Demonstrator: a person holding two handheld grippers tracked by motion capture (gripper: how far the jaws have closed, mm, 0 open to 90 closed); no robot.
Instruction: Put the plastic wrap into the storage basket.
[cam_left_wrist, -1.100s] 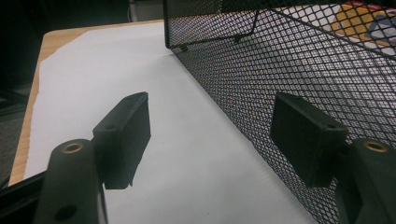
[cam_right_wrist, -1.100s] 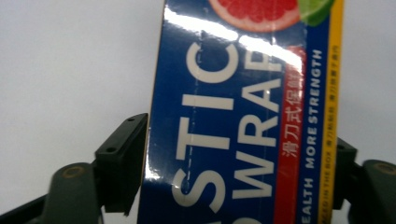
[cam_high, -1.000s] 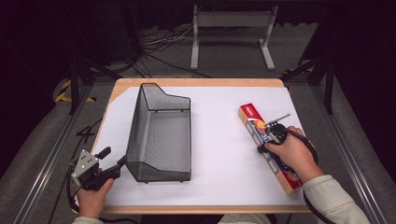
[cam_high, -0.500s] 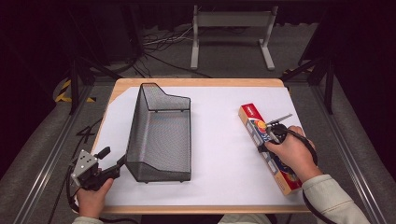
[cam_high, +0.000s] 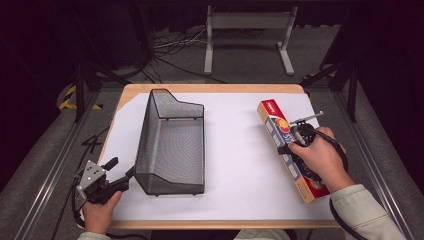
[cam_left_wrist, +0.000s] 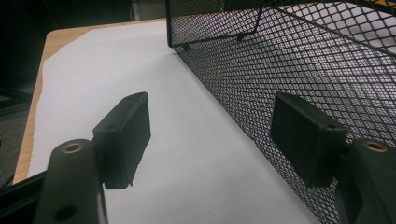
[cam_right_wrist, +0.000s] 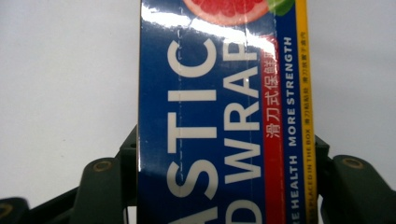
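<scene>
While a white sheet (cam_high: 240, 170) covers the wooden table (cam_high: 210, 88) above grey floor with cables (cam_high: 172, 50), the right gripper (cam_high: 295, 140) pinches the plastic wrap box (cam_right_wrist: 219, 116) near the table's right edge and the left gripper (cam_left_wrist: 210, 140), jaws spread, straddles the mesh basket's (cam_high: 172, 145) near wall.

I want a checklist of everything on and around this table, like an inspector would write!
Surface: wooden table covered by a white sheet.
Job's things: black mesh basket on the left part of the sheet; long plastic wrap box lying flat near the right edge.
Clutter: nothing seen.
Grippers: left tool open, at the basket's near left corner, one jaw outside the mesh wall and one over it; right tool straddling the box, a jaw at each long side.
Cables: one trails from each tool; more lie on the floor behind the table.
Surroundings: grey floor, metal stand beyond the table, dark background.
</scene>
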